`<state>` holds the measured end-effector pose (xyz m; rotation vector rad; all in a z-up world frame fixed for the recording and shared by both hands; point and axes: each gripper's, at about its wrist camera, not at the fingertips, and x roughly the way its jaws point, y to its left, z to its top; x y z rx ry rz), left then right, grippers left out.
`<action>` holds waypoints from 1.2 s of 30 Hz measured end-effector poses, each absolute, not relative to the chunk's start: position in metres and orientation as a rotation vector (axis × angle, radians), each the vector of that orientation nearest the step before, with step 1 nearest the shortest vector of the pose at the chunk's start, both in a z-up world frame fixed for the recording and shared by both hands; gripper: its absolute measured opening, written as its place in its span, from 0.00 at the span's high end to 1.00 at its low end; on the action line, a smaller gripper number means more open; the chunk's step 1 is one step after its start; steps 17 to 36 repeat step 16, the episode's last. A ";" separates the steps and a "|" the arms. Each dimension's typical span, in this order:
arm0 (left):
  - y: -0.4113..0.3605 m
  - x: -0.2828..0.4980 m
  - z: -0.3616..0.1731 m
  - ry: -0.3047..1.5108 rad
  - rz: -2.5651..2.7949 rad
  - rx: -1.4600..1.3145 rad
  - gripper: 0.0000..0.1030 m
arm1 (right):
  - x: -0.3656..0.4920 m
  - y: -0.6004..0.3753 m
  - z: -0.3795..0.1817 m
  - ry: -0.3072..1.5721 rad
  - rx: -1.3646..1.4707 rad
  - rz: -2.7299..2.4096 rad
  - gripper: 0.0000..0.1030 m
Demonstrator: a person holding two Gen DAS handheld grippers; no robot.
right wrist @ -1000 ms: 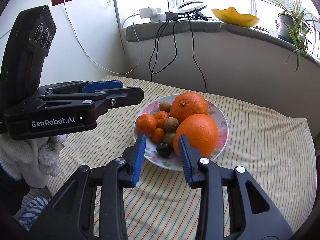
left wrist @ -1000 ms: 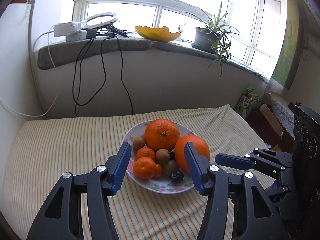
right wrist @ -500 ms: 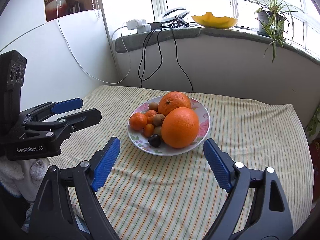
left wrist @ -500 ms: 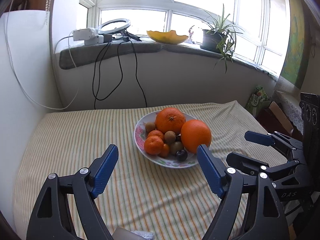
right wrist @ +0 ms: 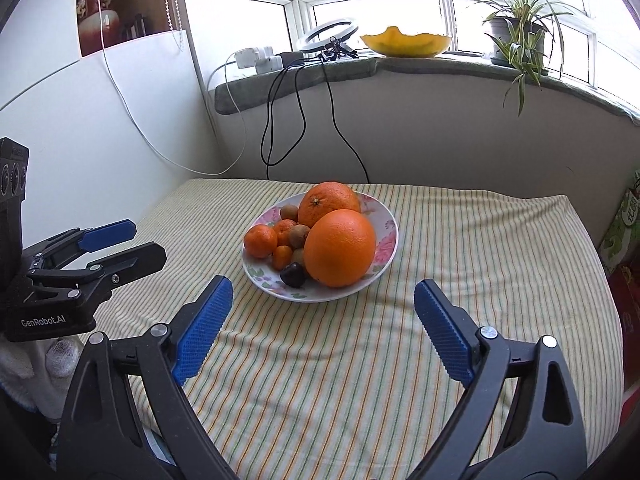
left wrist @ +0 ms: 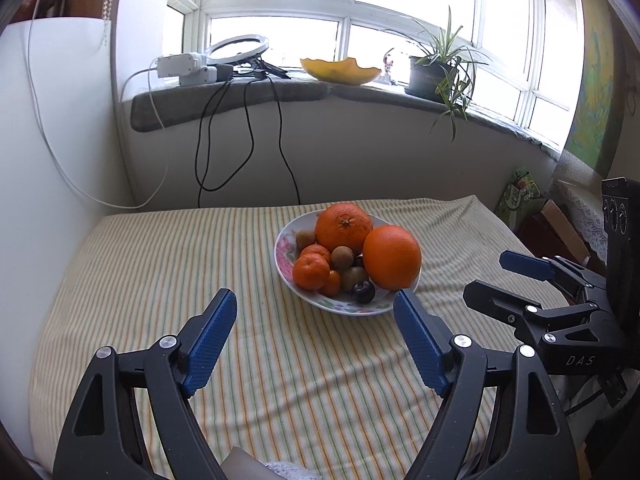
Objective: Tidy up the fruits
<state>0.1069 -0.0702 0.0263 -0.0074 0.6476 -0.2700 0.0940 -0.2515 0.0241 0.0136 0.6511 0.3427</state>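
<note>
1. Left gripper [left wrist: 315,305] is angled down over the striped tabletop [left wrist: 160,264], short of the plate [left wrist: 283,249]. In the right wrist view its body sits at the left edge, with a white-gloved hand [right wrist: 48,356] under it.
2. Right gripper [right wrist: 323,291] is also tilted down at the tabletop, plate just beyond its tips. In the left wrist view it shows at the right edge, seen side-on.
3. Writing: "GenRobot.AI" in white on the left gripper body in the right wrist view; "DAS" on the right gripper body in the left wrist view. Green packet [left wrist: 518,196] at far right has print too small to read.
4. Left gripper: jaws spread wide, blue pads [left wrist: 208,334] apart, nothing between them, touching nothing.
5. Right gripper: jaws are opening, already very wide; blue pads [right wrist: 202,330] are clear of everything, only cloth is seen between them.
6. Fruit is all on the floral plate mid-tabletop: 2 big oranges [left wrist: 392,257], one behind the other, 2 mandarins [left wrist: 311,271] beside them, small brown kiwis [left wrist: 342,257], 1 tiny orange fruit [left wrist: 333,282], 1 dark plum [left wrist: 363,291] at the near rim.
7. Windowsill behind holds a ring light [left wrist: 239,45], a yellow bowl [left wrist: 340,70] and a potted plant [left wrist: 438,72]; cables hang down the wall.
</note>
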 end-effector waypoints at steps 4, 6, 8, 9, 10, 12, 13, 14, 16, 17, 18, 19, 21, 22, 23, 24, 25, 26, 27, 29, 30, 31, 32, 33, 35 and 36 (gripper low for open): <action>-0.072 0.105 0.026 0.647 -0.277 -0.003 0.21 | 0.094 -0.251 0.023 0.653 0.012 0.340 0.08; -0.073 0.104 0.026 0.646 -0.278 -0.001 0.21 | 0.094 -0.251 0.022 0.657 0.014 0.339 0.08; -0.073 0.105 0.026 0.646 -0.281 -0.002 0.21 | 0.094 -0.251 0.021 0.661 0.014 0.340 0.08; -0.073 0.104 0.026 0.643 -0.278 -0.001 0.21 | 0.094 -0.250 0.020 0.661 0.014 0.340 0.08; -0.073 0.104 0.026 0.640 -0.279 -0.002 0.21 | 0.094 -0.250 0.020 0.662 0.013 0.341 0.08; -0.072 0.103 0.026 0.634 -0.283 -0.005 0.21 | 0.094 -0.250 0.020 0.661 0.014 0.340 0.08; -0.072 0.103 0.026 0.632 -0.285 -0.006 0.21 | 0.094 -0.250 0.020 0.662 0.014 0.341 0.08; -0.072 0.103 0.026 0.632 -0.286 -0.005 0.21 | 0.094 -0.250 0.020 0.662 0.013 0.340 0.08; -0.073 0.103 0.026 0.634 -0.290 -0.002 0.21 | 0.094 -0.251 0.019 0.662 0.013 0.339 0.08; -0.073 0.103 0.026 0.634 -0.290 -0.002 0.21 | 0.094 -0.251 0.019 0.662 0.013 0.339 0.08; -0.073 0.103 0.026 0.634 -0.290 -0.002 0.21 | 0.094 -0.251 0.019 0.662 0.013 0.339 0.08; -0.073 0.103 0.026 0.634 -0.290 -0.002 0.21 | 0.094 -0.251 0.019 0.662 0.013 0.339 0.08; -0.073 0.103 0.026 0.634 -0.290 -0.002 0.21 | 0.094 -0.251 0.019 0.662 0.013 0.339 0.08; -0.073 0.103 0.026 0.634 -0.290 -0.002 0.21 | 0.094 -0.251 0.019 0.662 0.013 0.339 0.08; -0.073 0.103 0.026 0.634 -0.290 -0.002 0.21 | 0.094 -0.251 0.019 0.662 0.013 0.339 0.08; -0.073 0.103 0.026 0.634 -0.290 -0.002 0.21 | 0.094 -0.251 0.019 0.662 0.013 0.339 0.08; -0.073 0.103 0.026 0.634 -0.290 -0.002 0.21 | 0.094 -0.251 0.019 0.662 0.013 0.339 0.08; -0.073 0.103 0.026 0.634 -0.290 -0.002 0.21 | 0.094 -0.251 0.019 0.662 0.013 0.339 0.08; -0.073 0.103 0.026 0.634 -0.290 -0.002 0.21 | 0.094 -0.251 0.019 0.662 0.013 0.339 0.08; -0.073 0.103 0.026 0.634 -0.290 -0.002 0.21 | 0.094 -0.251 0.019 0.662 0.013 0.339 0.08; -0.073 0.103 0.026 0.634 -0.290 -0.002 0.21 | 0.094 -0.251 0.019 0.662 0.013 0.339 0.08; -0.073 0.103 0.026 0.634 -0.290 -0.002 0.21 | 0.094 -0.251 0.019 0.662 0.013 0.339 0.08; -0.073 0.103 0.026 0.634 -0.290 -0.002 0.21 | 0.094 -0.251 0.019 0.662 0.013 0.339 0.08; -0.073 0.103 0.026 0.634 -0.290 -0.002 0.21 | 0.094 -0.251 0.019 0.662 0.013 0.339 0.08; -0.073 0.103 0.026 0.634 -0.290 -0.002 0.21 | 0.094 -0.251 0.019 0.662 0.013 0.339 0.08; -0.073 0.103 0.026 0.634 -0.290 -0.002 0.21 | 0.094 -0.251 0.019 0.662 0.013 0.339 0.08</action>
